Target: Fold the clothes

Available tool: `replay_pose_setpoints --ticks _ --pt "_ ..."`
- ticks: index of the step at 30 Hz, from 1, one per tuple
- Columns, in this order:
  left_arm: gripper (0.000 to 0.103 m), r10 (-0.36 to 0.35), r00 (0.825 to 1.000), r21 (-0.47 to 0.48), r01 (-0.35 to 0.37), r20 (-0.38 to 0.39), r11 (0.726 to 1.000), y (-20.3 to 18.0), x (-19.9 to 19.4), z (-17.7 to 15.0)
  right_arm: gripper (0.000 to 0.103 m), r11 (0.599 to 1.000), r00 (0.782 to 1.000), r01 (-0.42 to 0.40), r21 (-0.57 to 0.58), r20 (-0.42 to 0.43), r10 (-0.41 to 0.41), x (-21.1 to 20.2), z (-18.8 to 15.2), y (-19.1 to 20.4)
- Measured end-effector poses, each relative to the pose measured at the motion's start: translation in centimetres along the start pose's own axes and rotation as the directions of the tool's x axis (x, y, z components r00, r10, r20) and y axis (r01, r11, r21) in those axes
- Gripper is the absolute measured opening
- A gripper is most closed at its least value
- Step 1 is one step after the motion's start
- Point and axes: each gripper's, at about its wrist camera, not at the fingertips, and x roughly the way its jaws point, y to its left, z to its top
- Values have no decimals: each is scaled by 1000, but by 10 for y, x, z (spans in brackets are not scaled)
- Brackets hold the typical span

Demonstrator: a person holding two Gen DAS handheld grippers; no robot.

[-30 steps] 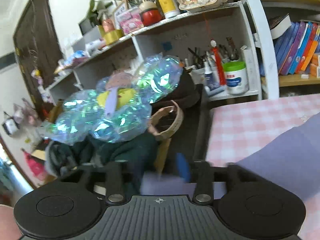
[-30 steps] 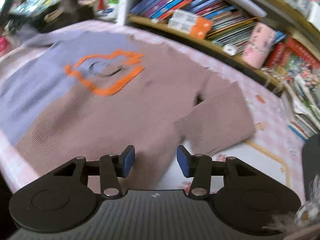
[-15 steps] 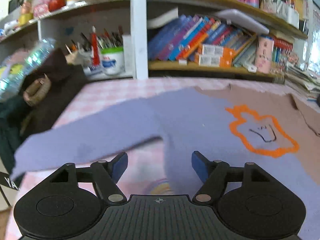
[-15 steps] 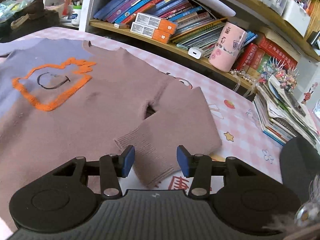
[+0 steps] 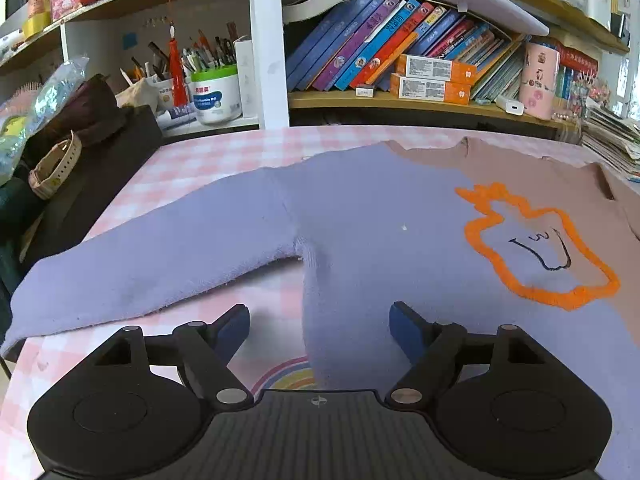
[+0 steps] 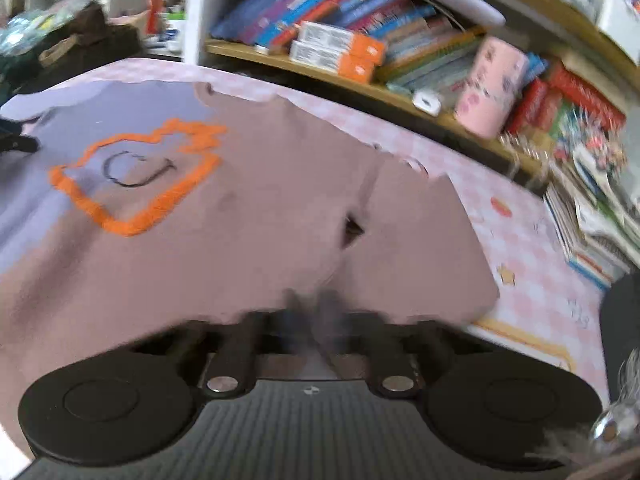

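Pink checked tablecloth, sweater spread flat, left hand-held gripper opening over it, right hand-held gripper clamped on its hem.

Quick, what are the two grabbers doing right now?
Left gripper: jaws opening, nothing pinched; the sweater's side edge lies between them.
Right gripper: shut on the sweater's brown hem.
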Motion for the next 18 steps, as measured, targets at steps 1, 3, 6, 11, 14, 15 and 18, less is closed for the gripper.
replay_pose_setpoints --ticks 1,3,6,11,14,15,18 --pt "80 2 1000 6 -2 -2 1000 -1 0 0 4 1000 1000 4 16 5 -4 -1 0 -6" --pt "80 5 1000 15 -5 -6 1000 -1 0 1 4 997 996 76 31 39 -77 -12 1 -25" --pt "81 9 1000 24 -8 -9 1000 -3 1 2 4 955 953 291 63 69 -295 -26 10 -77" --pt "81 13 1000 33 -13 -6 999 -5 4 5 4 842 852 522 134 -40 -522 -12 14 -172" --pt "82 19 1000 39 -19 -4 999 -4 3 6 4 838 859 512 187 -102 -502 7 7 -201" --pt "83 21 1000 41 -21 -4 999 -4 3 6 5 824 845 535 187 -123 -520 13 4 -205" --pt "84 27 1000 47 -27 -2 999 -4 2 7 26 779 799 601 177 -114 -591 15 -5 -206"
